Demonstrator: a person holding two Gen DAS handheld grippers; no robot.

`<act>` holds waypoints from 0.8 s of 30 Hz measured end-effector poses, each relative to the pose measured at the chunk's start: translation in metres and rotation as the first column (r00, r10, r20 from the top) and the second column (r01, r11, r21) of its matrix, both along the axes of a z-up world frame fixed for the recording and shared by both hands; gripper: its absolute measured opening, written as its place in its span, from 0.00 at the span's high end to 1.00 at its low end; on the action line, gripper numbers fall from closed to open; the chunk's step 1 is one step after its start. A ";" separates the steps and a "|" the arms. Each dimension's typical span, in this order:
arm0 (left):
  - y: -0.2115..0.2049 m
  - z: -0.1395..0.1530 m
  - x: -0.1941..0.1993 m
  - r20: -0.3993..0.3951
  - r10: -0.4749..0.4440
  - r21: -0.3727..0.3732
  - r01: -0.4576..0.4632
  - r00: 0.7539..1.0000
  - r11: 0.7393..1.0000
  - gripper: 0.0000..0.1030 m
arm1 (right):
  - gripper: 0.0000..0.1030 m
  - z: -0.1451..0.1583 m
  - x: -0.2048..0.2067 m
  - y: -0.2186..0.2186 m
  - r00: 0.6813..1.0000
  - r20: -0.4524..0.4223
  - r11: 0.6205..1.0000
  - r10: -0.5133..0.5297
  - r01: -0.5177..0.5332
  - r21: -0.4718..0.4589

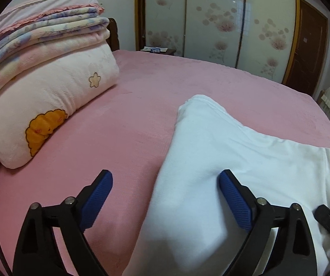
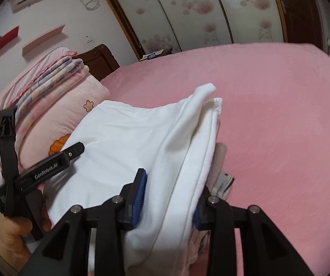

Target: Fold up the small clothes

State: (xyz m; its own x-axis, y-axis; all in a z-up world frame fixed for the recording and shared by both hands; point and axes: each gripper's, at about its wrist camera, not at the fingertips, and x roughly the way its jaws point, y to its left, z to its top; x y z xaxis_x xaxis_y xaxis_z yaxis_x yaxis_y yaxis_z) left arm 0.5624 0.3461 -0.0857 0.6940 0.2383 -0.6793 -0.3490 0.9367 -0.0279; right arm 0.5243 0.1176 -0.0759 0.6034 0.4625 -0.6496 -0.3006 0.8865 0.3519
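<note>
Left wrist view: the left claw [image 1: 166, 184] is spread wide, pinching nothing. Its left pad [image 1: 97, 201] hangs over the pink bed [image 1: 141, 92], and its right pad [image 1: 235, 201] sits over a white garment [image 1: 211, 149]. The garment lies folded on the bed toward the near edge, one narrow end reaching toward the middle. A stack of folded blankets [image 1: 49, 80] sits at the bed's far left end, by the headboard. Beyond the bed's far edge stands a wardrobe [image 1: 211, 23] with flowered doors.

Right wrist view: the right claw [image 2: 169, 202] is partly spread, with the garment's thick folded edge between its pads. Its left pad [image 2: 139, 195] touches the cloth; the right pad is mostly hidden, so I cannot tell if they are pinching it. The garment drapes over a small pile of other clothes [image 2: 220, 174] at the near edge. At the left, a hand [image 2: 13, 237] holds the left claw.
</note>
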 end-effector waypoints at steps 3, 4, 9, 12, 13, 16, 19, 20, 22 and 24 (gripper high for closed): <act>0.002 0.003 -0.007 -0.007 0.040 -0.010 -0.040 0.999 0.999 0.02 | 0.44 0.007 -0.012 -0.003 0.998 0.048 0.997 -0.043 0.046 -0.067; 0.001 0.005 -0.010 -0.017 0.050 -0.006 -0.050 0.999 0.999 0.00 | 0.39 0.010 -0.017 -0.006 0.996 0.068 0.995 -0.053 0.058 -0.077; -0.010 0.019 -0.029 -0.059 0.049 0.021 -0.048 0.997 0.999 0.00 | 0.39 0.021 -0.032 -0.018 0.995 0.077 0.991 -0.068 0.076 -0.106; -0.019 0.032 -0.047 -0.066 0.051 0.050 -0.047 0.997 0.998 0.00 | 0.39 0.030 -0.048 -0.028 0.993 0.078 0.989 -0.086 0.094 -0.111; -0.022 0.037 -0.055 -0.062 0.046 0.065 -0.042 0.997 0.997 0.00 | 0.39 0.032 -0.054 -0.031 0.993 0.079 0.989 -0.089 0.098 -0.114; -0.036 0.057 -0.080 -0.056 0.039 0.118 -0.033 0.998 0.992 0.00 | 0.39 0.043 -0.077 -0.040 0.992 0.079 0.985 -0.097 0.107 -0.132; -0.046 0.082 -0.104 -0.031 0.038 0.121 -0.034 0.999 0.992 0.00 | 0.39 0.057 -0.099 -0.050 0.991 0.089 0.982 -0.103 0.115 -0.151; -0.049 0.092 -0.112 -0.021 0.041 0.117 -0.038 0.999 0.992 0.00 | 0.39 0.064 -0.108 -0.055 0.990 0.092 0.980 -0.107 0.120 -0.156; -0.056 0.112 -0.129 0.002 0.049 0.105 -0.049 0.999 0.993 0.00 | 0.39 0.075 -0.121 -0.064 0.987 0.098 0.976 -0.124 0.139 -0.165; -0.066 0.131 -0.148 0.018 0.049 0.085 -0.050 0.999 0.995 0.00 | 0.39 0.092 -0.138 -0.075 0.983 0.114 0.971 -0.146 0.164 -0.171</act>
State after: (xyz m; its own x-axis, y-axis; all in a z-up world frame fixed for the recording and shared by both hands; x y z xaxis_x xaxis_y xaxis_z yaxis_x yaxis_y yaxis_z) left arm 0.4141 0.2803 0.0448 0.6904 0.3296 -0.6440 -0.3953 0.9174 0.0457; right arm 0.3862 0.0427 0.0158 0.7246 0.2398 -0.6461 -0.1801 0.9708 0.1583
